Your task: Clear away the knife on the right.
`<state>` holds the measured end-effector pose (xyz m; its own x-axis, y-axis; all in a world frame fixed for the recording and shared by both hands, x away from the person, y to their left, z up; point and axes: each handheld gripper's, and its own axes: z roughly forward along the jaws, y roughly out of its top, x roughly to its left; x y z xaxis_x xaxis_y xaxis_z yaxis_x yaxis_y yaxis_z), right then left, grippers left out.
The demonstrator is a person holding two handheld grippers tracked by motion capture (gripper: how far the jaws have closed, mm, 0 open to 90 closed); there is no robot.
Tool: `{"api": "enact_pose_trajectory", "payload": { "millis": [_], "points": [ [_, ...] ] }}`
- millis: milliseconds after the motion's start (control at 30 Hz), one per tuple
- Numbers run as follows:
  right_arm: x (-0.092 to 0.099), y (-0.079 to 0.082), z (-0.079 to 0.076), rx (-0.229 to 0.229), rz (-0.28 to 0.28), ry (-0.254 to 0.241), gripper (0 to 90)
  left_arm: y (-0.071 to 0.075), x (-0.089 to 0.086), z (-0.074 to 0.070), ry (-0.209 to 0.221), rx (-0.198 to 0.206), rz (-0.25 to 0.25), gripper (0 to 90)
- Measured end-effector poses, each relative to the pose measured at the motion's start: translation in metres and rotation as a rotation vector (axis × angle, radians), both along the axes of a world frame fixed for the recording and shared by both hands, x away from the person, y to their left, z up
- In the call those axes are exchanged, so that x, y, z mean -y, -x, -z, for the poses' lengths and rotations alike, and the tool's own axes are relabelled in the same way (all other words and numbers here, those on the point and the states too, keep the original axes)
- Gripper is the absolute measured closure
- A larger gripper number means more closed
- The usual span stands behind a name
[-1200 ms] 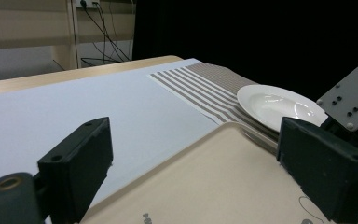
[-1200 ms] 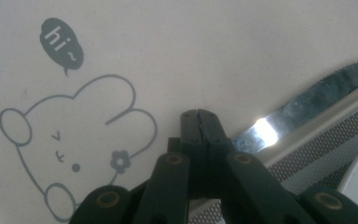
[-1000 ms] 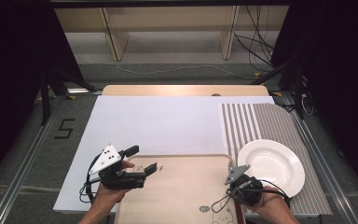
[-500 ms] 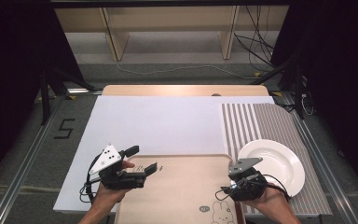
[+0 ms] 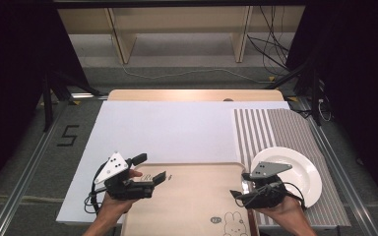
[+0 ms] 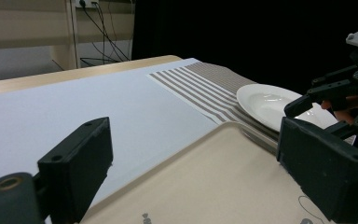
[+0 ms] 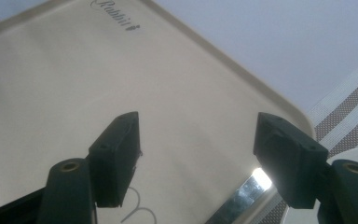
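I hold my right gripper (image 5: 240,192) over the right edge of the tan tray (image 5: 192,201). Its jaws have just been opening, and now they stand wide apart with nothing between them. In the right gripper view I look down past the two black jaws at the bare tray, and a shiny metal piece (image 7: 242,198) lies by the tray's edge, just under the jaw on the right. I cannot tell what the shiny piece is.

My left gripper (image 5: 150,171) hangs over the left side of the tray. Its jaws are wide apart too, and nothing is in them.

The tray sits on the near part of the white mat (image 5: 167,130). A little rabbit picture (image 5: 226,221) is drawn on the tray near me. The white plate (image 5: 300,172) rests on the striped mat (image 5: 270,128), just beside the tray's right edge, close to my right hand (image 5: 285,214).
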<state>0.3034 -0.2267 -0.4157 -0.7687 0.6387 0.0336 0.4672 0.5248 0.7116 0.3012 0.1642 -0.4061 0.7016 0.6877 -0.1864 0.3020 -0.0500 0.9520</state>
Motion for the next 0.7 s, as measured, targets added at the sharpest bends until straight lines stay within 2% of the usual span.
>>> {"api": "enact_pose_trajectory", "payload": {
  "millis": [333,600,700],
  "points": [
    [0.004,0.001,-0.005,0.018,0.02,-0.074,27.1,0.0,0.0,0.0,0.001,-0.001,0.003,10.6],
    [0.012,0.001,-0.012,0.055,0.058,-0.179,24.7,0.0,0.001,0.0,-0.002,-0.006,0.013,10.6],
    [0.014,0.002,-0.014,0.083,0.064,-0.196,25.1,0.0,0.001,0.001,-0.003,-0.009,0.017,10.6]
  ]
}}
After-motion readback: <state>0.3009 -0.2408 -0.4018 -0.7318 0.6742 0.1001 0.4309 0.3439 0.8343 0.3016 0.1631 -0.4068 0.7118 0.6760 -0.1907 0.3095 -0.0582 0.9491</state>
